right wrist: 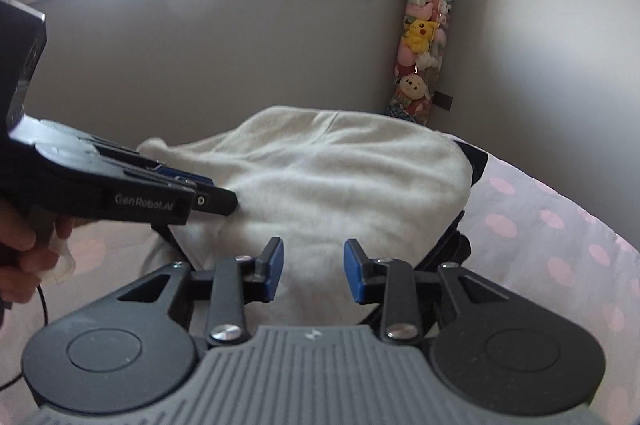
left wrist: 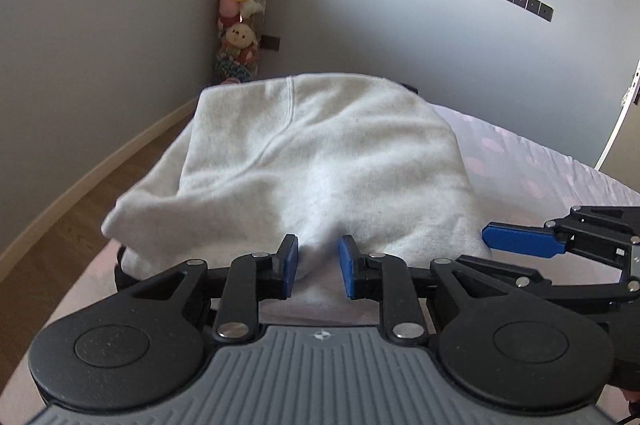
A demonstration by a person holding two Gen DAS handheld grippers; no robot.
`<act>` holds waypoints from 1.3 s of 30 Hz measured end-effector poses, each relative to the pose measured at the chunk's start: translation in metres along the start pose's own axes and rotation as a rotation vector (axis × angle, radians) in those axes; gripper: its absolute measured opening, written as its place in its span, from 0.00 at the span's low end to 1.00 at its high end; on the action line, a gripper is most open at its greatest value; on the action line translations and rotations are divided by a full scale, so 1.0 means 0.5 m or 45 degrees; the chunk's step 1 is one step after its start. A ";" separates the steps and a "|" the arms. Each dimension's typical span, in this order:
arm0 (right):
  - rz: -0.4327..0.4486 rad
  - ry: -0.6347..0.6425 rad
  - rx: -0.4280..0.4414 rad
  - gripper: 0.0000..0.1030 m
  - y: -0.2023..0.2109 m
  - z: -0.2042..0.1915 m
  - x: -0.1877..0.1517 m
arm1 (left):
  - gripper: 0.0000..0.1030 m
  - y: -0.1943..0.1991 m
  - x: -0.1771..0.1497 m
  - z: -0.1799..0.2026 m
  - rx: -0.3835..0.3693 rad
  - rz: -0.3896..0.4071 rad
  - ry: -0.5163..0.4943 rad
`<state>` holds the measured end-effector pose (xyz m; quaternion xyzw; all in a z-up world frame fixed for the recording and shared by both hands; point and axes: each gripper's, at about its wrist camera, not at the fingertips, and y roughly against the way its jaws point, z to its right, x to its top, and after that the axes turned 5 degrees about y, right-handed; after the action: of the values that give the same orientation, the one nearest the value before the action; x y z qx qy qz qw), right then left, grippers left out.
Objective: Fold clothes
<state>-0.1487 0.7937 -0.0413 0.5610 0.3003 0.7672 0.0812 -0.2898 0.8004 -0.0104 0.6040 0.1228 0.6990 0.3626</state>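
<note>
My left claw [left wrist: 318, 267] and right claw [right wrist: 314, 271] gaped empty before the rumpled cream sweatshirt [left wrist: 320, 161], folded in a mound.

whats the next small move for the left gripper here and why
Probably close the left gripper on the white sweatshirt: its jaws stand open with a ridge of the near hem bunched between them. The right gripper, also open, sits at the same hem.

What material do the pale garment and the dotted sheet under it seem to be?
Pale garment: likely soft cotton fleece or sweatshirt knit, matte, with a fuzzy surface and thick rounded folds. Dotted sheet: thin woven cloth, probably cotton, smooth and flat with printed pink dots.
</note>
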 end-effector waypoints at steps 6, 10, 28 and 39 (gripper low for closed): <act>-0.047 0.005 0.029 0.36 -0.036 0.019 -0.050 | 0.25 0.006 -0.037 -0.002 0.040 0.031 0.111; -0.017 -0.010 0.021 0.38 -0.020 0.016 -0.043 | 0.25 0.010 -0.062 -0.003 0.066 0.051 0.186; 0.174 -0.182 -0.152 0.82 0.194 -0.016 -0.168 | 0.64 0.219 -0.259 0.185 0.440 0.305 0.081; 0.100 -0.255 -0.192 0.85 0.245 -0.014 -0.238 | 0.85 0.249 -0.311 0.219 0.499 0.341 0.034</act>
<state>-0.0863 0.6375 -0.0718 0.6383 0.2098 0.7304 0.1225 -0.2311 0.5812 -0.0254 0.6644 0.1796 0.7117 0.1408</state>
